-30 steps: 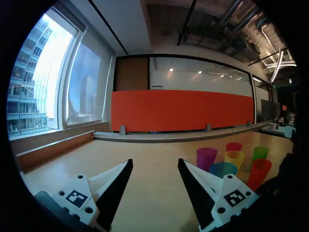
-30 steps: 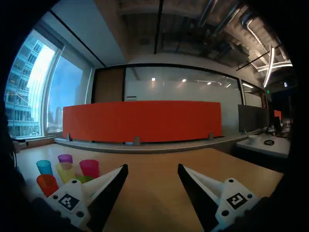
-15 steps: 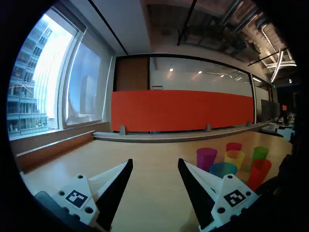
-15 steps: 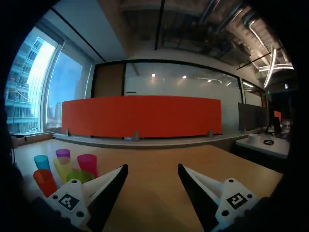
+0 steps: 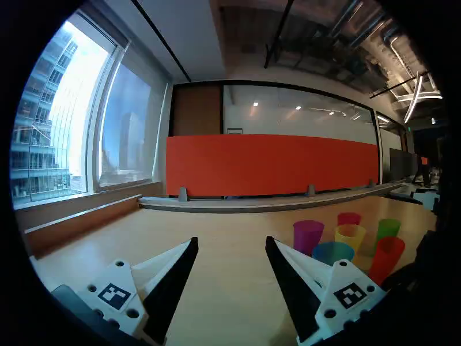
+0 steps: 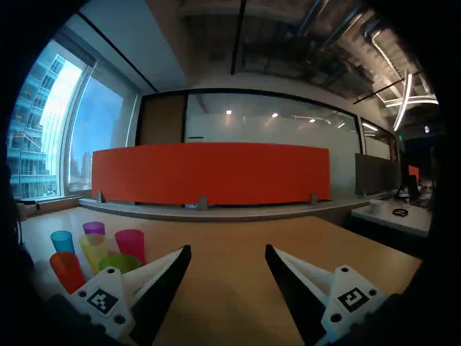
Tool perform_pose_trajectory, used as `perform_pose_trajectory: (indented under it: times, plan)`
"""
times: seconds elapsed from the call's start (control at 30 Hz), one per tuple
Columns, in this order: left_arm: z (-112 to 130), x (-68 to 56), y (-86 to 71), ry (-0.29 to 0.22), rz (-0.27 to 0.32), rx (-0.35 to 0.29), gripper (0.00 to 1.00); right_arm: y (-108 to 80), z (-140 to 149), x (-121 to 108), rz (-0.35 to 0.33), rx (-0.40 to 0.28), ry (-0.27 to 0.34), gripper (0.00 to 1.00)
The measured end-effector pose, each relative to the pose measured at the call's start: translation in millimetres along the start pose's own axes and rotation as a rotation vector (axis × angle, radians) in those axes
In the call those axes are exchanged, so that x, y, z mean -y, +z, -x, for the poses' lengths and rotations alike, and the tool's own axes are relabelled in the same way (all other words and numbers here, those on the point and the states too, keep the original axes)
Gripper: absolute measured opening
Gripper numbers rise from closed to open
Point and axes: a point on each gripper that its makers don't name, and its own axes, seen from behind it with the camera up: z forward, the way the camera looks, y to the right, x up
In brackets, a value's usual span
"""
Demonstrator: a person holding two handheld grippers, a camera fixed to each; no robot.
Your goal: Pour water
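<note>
My left gripper (image 5: 231, 240) and right gripper (image 6: 227, 248) are white, black inside, with black-and-white square markers. The pale wood desk (image 5: 230, 300) carries a purple cup (image 5: 308, 235), magenta cup (image 5: 348, 218), yellow cup (image 5: 350, 237), green cup (image 5: 388, 228), blue cup (image 5: 333, 252) and orange-red cup (image 5: 386, 259). The partition (image 5: 271, 164) at its far edge is orange-red.

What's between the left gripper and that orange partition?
Nothing: bare desk runs from the left gripper to the orange partition, seen in the left gripper view.
</note>
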Motion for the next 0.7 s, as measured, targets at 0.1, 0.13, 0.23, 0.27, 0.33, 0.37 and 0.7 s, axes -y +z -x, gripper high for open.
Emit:
perform_pose_trajectory:
  times: [0.1,0.13,0.23,0.27,0.33,0.37,0.7]
  plan:
    - [0.2,0.1,0.1,0.000,0.000,0.000,0.86,-0.7,0.2,1.4,-0.006,0.001,0.000,0.99]
    - [0.3,0.0,0.1,0.000,0.000,0.000,0.86,-0.9,0.2,1.7,-0.008,0.001,0.000,0.99]
    - [0.4,-0.4,0.1,0.000,0.000,0.000,0.86,-1.3,0.2,2.3,-0.011,0.001,0.000,0.99]
    - [0.5,-0.6,0.0,0.000,0.000,0.000,0.86,-1.4,0.2,2.3,-0.011,0.002,0.000,0.99]
    - [0.4,-0.7,0.0,0.000,0.000,0.000,0.86,-1.6,0.3,2.4,-0.011,0.002,0.000,1.00]
    - [0.4,-0.7,0.0,0.000,0.000,0.000,0.86,-1.8,0.3,2.5,-0.011,0.002,0.000,0.99]
    - [0.3,-0.8,0.1,0.000,0.000,0.000,0.86,-2.8,0.4,2.7,-0.011,0.002,0.000,1.00]
